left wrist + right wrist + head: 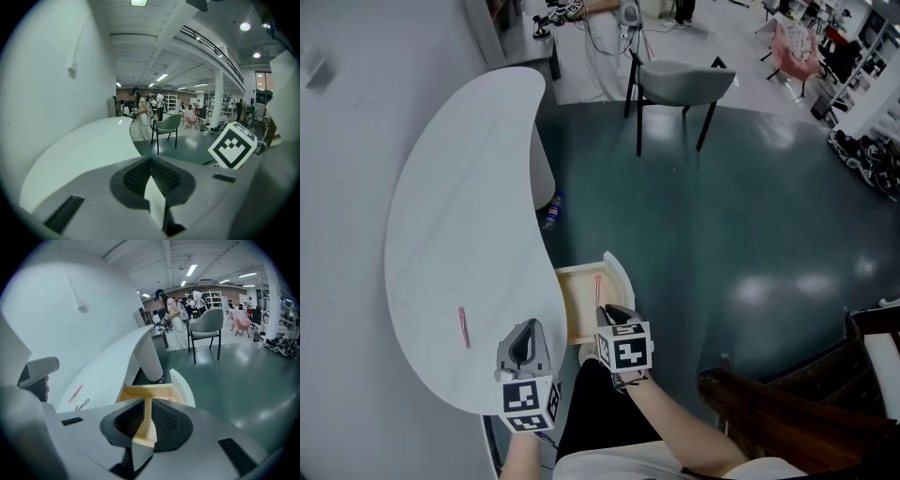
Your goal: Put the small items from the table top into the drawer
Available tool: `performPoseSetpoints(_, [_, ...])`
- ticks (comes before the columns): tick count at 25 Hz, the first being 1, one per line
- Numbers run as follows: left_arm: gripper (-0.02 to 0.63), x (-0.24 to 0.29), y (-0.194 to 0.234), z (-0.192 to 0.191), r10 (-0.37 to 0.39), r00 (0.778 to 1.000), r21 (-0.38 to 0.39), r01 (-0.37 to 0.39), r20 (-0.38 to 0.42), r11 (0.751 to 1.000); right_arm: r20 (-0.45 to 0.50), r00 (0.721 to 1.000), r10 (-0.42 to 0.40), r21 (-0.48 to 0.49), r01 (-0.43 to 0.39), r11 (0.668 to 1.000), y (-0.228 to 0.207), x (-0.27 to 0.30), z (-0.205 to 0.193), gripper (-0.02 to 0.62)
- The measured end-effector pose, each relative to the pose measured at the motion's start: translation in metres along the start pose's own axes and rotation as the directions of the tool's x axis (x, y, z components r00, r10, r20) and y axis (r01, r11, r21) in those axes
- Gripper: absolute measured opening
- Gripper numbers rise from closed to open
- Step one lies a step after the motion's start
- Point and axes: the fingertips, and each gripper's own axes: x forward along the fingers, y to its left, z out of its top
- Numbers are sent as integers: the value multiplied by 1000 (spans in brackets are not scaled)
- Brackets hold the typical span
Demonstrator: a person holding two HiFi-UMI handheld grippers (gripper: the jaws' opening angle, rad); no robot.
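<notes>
- Head view: a pink pen lies on the white desk, just ahead of the left tongs. The open drawer at the desk's edge holds a pink item. The right tongs are at its near end.
- Left gripper view: the jaws stand a narrow slit apart with nothing between them, and bare desk lies beyond.
- Right gripper view: the jaws are likewise barely parted and empty, pointing at the wooden drawer. A small dark clip lies beside the pen.

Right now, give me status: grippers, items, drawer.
Left gripper and right gripper both empty, jaws slightly apart. Pink pen and a small dark item on the table; drawer open. Nothing in the way.
</notes>
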Motion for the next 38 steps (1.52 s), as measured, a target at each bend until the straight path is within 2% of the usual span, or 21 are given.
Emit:
performPoseSetpoints(7, [20, -52, -25, 24, 0, 999, 14, -1, 42, 1000, 99, 994, 56, -104, -46, 993, 26, -96, 24, 60])
performPoseSetpoints(14, [20, -90, -33, 43, 8, 997, 13, -9, 83, 1000, 194, 975, 109, -188, -72, 979, 53, -161, 47, 58])
performPoseSetpoints(19, [20, -122, -42, 53, 24, 994, 0, -24, 104, 1000, 277, 942, 191, -251, -121, 961, 74, -202, 57, 49])
performPoseSetpoints(23, [20, -147, -43, 55, 28, 993, 6, -29, 114, 1000, 304, 931, 201, -272, -117, 955, 87, -222, 60, 41])
performPoseSetpoints(30, [20, -189, -10, 70, 55, 987, -11, -54, 151, 998, 305, 913, 273, -335, -166, 928, 141, -241, 70, 21])
performPoseSetpoints(38, [20, -235, 55, 68, 70, 978, -18, -68, 195, 998, 354, 885, 301, -391, -152, 908, 224, -246, 71, 21])
